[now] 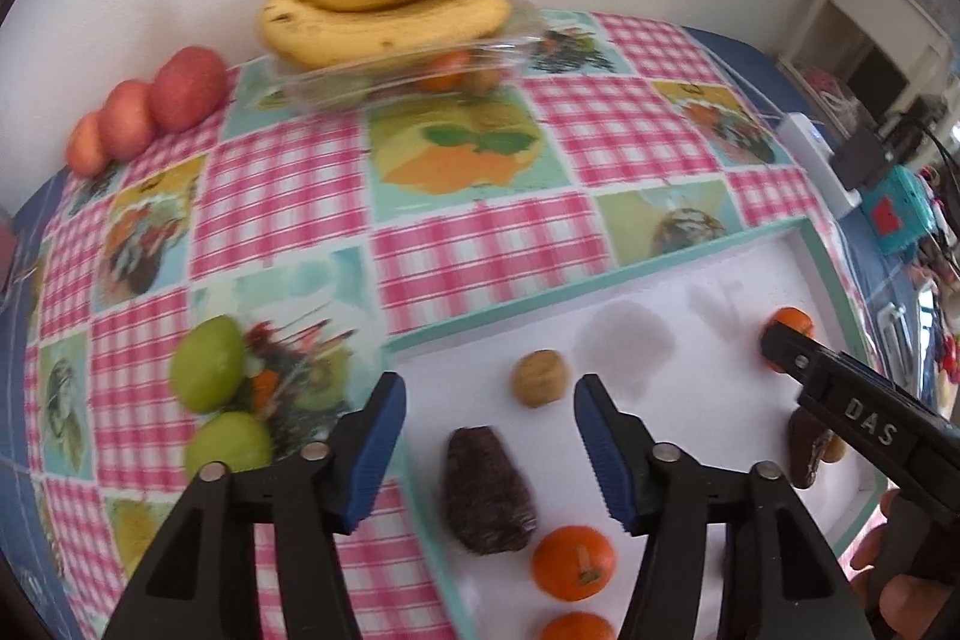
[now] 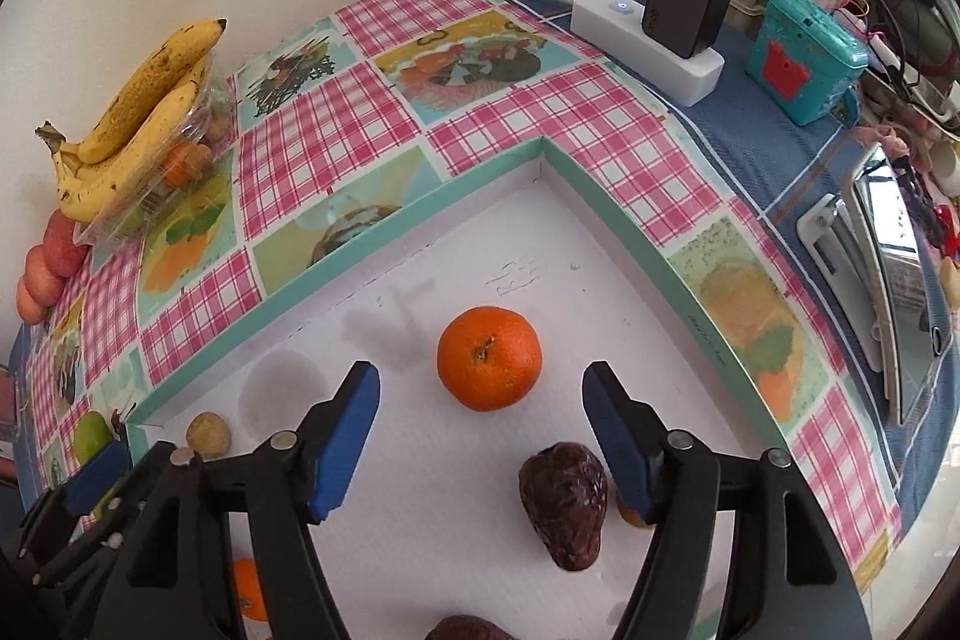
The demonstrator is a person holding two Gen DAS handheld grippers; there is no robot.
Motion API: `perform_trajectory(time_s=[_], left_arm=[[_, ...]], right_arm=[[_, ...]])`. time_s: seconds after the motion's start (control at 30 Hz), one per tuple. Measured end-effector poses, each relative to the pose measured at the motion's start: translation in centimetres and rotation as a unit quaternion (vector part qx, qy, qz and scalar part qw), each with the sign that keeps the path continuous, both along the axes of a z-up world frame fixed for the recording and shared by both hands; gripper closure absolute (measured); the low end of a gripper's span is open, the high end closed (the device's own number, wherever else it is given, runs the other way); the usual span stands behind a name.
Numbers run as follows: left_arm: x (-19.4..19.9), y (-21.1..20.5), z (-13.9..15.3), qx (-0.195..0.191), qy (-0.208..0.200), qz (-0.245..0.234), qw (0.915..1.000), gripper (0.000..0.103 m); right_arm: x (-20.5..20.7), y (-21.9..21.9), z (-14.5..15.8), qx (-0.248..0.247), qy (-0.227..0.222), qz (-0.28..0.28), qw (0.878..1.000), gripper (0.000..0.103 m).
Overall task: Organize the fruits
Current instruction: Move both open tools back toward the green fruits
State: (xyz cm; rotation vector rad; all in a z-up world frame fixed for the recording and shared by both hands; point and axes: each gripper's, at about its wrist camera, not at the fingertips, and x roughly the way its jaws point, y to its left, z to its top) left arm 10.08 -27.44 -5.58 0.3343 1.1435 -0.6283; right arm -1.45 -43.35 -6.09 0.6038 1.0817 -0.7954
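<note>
- Holding both grippers wide apart and empty, we are hovering over a shallow white tray (image 2: 612, 226) with a teal rim.
- Our right gripper (image 2: 480, 436) is pointing at a tangerine (image 2: 489, 358) lying just ahead of its fingers, with a dark date (image 2: 564, 505) beside its right finger.
- Our left gripper (image 1: 489, 451) is framing a walnut (image 1: 539, 377) and another dark date (image 1: 489, 490); two more tangerines (image 1: 573, 562) are lying nearer us.
- Outside the tray, we are seeing two green limes (image 1: 207, 370) on the checked tablecloth (image 1: 288, 196), bananas (image 1: 384, 16) atop a clear container (image 1: 390, 76), and red apples (image 1: 186, 88) by the wall.
</note>
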Motion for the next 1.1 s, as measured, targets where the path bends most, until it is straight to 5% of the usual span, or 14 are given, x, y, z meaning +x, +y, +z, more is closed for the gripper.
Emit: perform_trajectory(time_s=[0.17,0.47,1.1], left_arm=[[1.2,2.3,0.2,0.011,0.002,0.037,0.9993,0.026],[2.9,7.0,0.2,0.024,0.004,0.080,0.9965,0.010],[8.3,18.2,-0.6,0.019,0.021,0.210,0.9773,0.000]], right_arm=[[0.3,1.0,0.4,-0.009,0.014,0.011,1.000,0.020],[1.4,3.6,1.0,-0.023,0.021,0.045,0.999,0.017],[4.6,8.2,1.4,-0.047,0.034,0.106,0.993,0.017]])
